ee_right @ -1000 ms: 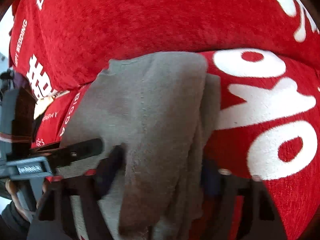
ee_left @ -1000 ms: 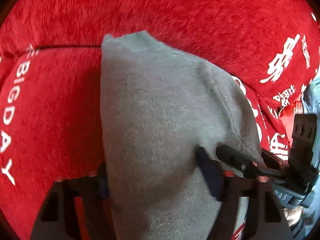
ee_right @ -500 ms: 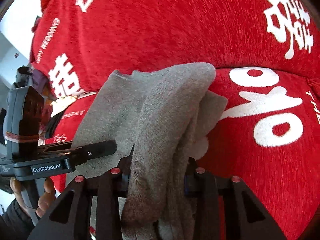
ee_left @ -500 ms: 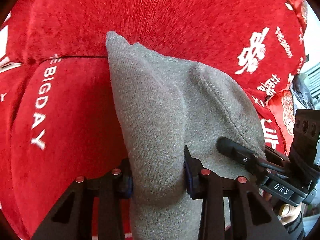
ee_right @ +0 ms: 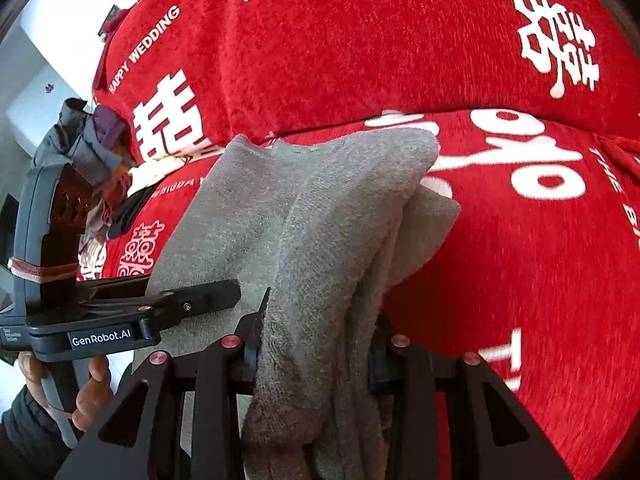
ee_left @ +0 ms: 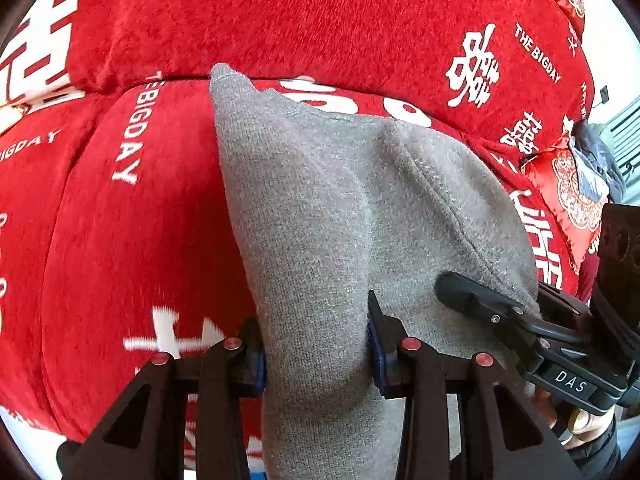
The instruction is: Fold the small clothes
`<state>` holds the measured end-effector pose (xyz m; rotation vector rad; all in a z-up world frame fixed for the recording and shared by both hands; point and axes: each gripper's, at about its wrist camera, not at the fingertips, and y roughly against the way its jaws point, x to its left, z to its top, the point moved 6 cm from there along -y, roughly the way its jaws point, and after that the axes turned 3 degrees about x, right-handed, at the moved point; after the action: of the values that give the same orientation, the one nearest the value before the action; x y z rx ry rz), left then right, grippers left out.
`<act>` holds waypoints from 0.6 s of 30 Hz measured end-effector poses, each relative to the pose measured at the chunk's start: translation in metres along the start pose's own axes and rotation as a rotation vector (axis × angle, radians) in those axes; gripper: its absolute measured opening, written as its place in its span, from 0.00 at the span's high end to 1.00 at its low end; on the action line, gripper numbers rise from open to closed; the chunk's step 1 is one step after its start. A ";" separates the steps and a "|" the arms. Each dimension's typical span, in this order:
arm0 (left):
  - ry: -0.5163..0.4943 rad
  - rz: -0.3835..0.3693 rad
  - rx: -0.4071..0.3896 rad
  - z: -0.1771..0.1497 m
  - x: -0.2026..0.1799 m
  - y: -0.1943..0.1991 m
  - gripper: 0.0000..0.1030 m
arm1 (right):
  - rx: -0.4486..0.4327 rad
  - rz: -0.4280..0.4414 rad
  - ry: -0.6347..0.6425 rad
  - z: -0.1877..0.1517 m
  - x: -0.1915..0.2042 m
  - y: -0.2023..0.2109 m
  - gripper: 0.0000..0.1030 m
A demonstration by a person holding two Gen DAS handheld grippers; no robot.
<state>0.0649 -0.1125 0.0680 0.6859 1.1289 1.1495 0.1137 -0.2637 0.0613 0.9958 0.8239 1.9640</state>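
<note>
Two grippers share one piece of cloth: the left gripper point(ee_left: 316, 356) and the right gripper point(ee_right: 314, 360) each have their jaws clamped on a bunched edge of the grey knit garment point(ee_left: 340, 208), which hangs between them over the red sofa cover point(ee_left: 132, 240) printed with white lettering. From the left wrist view the right tool shows at the lower right, its fingers point(ee_left: 472, 300) lying against the cloth; from the right wrist view the left tool sits at the lower left, a hand point(ee_right: 86, 384) wrapped round its handle. The garment looks soft, light and limp — a fleecy knit that sags and doubles over itself, with a stitched hem point(ee_left: 452, 208) running down its right side. It likely gives no resistance and should not slip much, though thick bunching could let inner layers slide out. Taking hold at the corners or along that hem, rather than mid-panel, would probably keep edges straight. A heap of other clothing point(ee_right: 96, 136) lies far left — well apart.
</note>
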 end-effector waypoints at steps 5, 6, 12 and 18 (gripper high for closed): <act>-0.008 0.021 -0.017 -0.026 -0.001 0.003 0.62 | -0.005 -0.020 0.019 -0.026 0.013 0.005 0.63; -0.011 0.027 -0.020 -0.031 -0.001 0.002 0.62 | -0.007 -0.026 0.024 -0.030 0.015 0.005 0.63; -0.029 0.050 -0.040 -0.055 0.003 -0.001 0.62 | -0.018 -0.067 0.058 -0.057 0.028 0.001 0.63; -0.030 0.056 -0.061 -0.073 0.012 -0.011 0.62 | -0.025 -0.086 0.089 -0.076 0.031 -0.008 0.63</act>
<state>0.0005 -0.1123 0.0306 0.6888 1.0513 1.2121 0.0392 -0.2482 0.0293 0.8494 0.8754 1.9514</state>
